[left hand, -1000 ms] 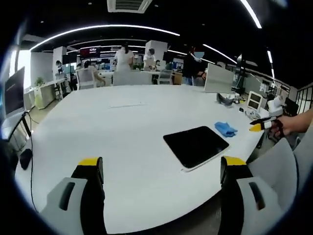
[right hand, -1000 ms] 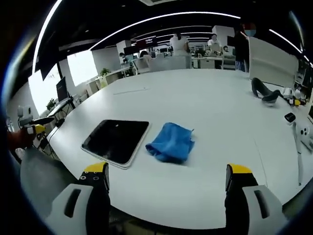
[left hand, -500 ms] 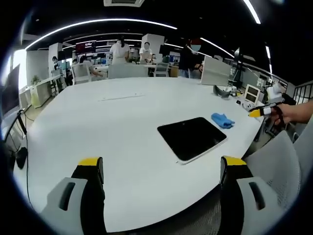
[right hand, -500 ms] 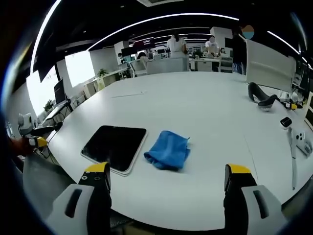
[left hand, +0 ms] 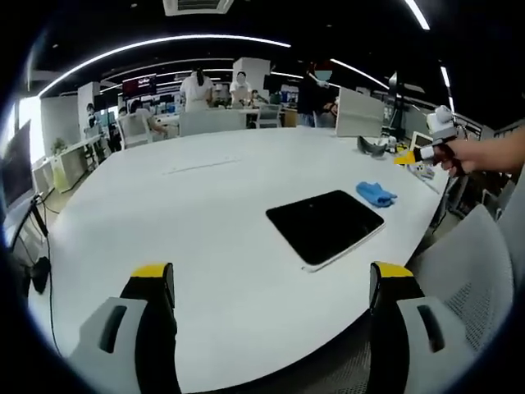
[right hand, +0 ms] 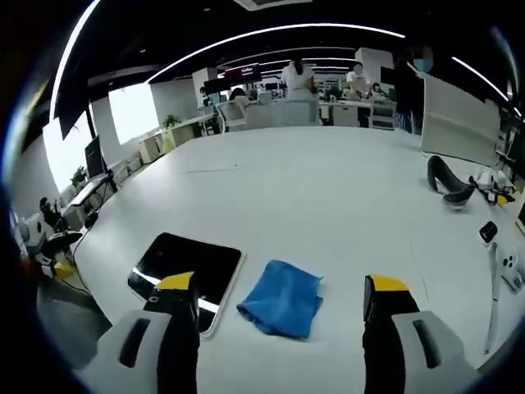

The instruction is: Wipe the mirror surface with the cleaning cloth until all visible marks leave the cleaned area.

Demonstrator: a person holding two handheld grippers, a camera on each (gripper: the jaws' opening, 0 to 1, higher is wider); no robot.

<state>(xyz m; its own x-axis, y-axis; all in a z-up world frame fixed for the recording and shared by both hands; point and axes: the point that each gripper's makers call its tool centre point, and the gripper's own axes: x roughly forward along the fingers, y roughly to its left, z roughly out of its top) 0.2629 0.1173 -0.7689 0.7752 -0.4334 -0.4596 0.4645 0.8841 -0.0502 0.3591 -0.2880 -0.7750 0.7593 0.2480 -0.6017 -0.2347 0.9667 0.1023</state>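
Note:
A dark rectangular mirror with a white rim lies flat on the white table, right of centre in the left gripper view. A crumpled blue cloth lies just beyond its far right corner. My left gripper is open over the near table edge, well short of the mirror. In the right gripper view the cloth lies between my open right gripper's jaws, just ahead of them, with the mirror to its left. The right gripper, held by a hand, shows at the far right of the left gripper view.
A grey chair back stands at the table's right edge. Small devices and a black curved object lie on the table's far right. People sit and stand at desks in the background. The table's wide left half is bare.
My right gripper has moved forward and lower toward the cloth, which now lies between its jaws. In the left gripper view the hand with that gripper has risen. The mirror and cloth have not moved.

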